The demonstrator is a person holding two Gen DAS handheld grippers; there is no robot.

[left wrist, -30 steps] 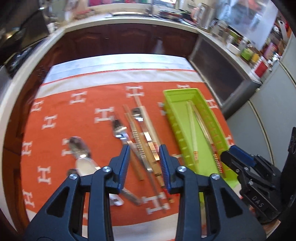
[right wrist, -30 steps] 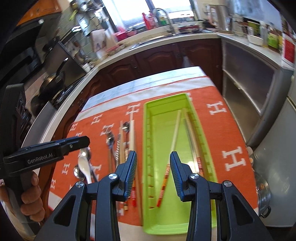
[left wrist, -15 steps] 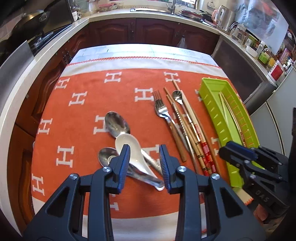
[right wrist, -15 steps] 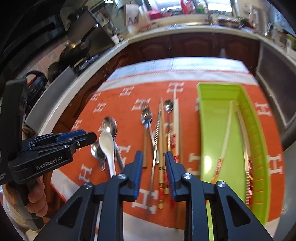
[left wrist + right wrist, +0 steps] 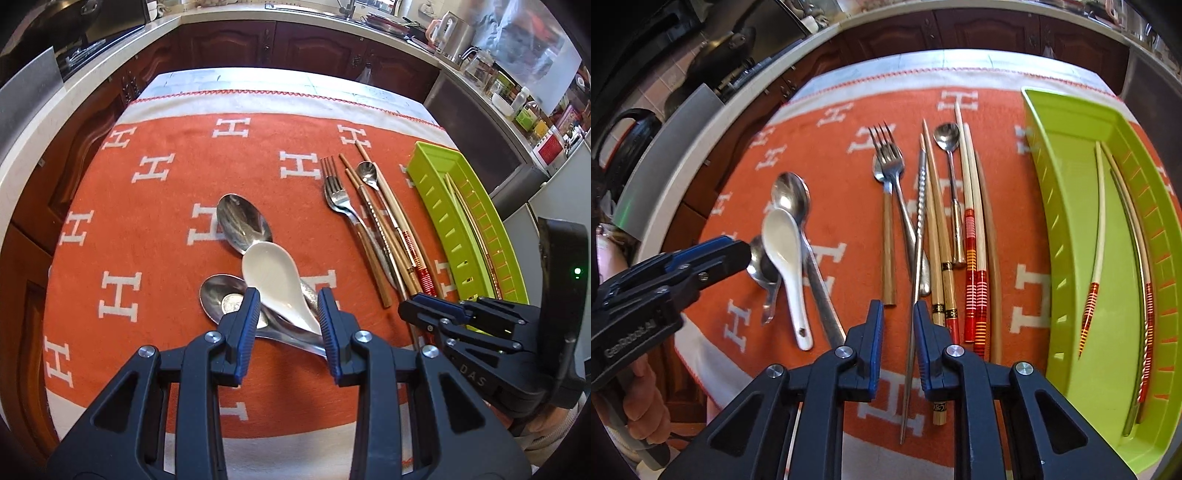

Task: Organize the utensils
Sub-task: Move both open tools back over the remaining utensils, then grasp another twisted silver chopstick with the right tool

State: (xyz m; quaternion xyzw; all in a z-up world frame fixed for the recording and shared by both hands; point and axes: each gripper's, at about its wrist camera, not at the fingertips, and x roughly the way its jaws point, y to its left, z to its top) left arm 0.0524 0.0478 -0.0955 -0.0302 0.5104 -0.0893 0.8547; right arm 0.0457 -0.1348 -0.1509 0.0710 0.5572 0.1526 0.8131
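On the orange cloth lie a white ceramic spoon (image 5: 275, 278) across two steel spoons (image 5: 242, 223), a fork (image 5: 338, 194), a small spoon (image 5: 367, 173) and several chopsticks (image 5: 400, 240). My left gripper (image 5: 287, 314) is open and empty, its jaws either side of the white spoon's handle. My right gripper (image 5: 897, 325) is narrowly open around the metal twisted chopstick (image 5: 918, 236), not gripping it. The green tray (image 5: 1067, 206) at the right holds three chopsticks (image 5: 1095, 251).
Kitchen counters (image 5: 221, 14) with dark cabinets run behind the table. A stove with pans (image 5: 713, 70) is at the far left. Jars and bottles (image 5: 528, 110) stand on the right counter. The table's front edge is just below both grippers.
My left gripper has moved left from the chopsticks to over the spoons. My right gripper has moved left from the tray to the chopsticks and narrowed its jaws.
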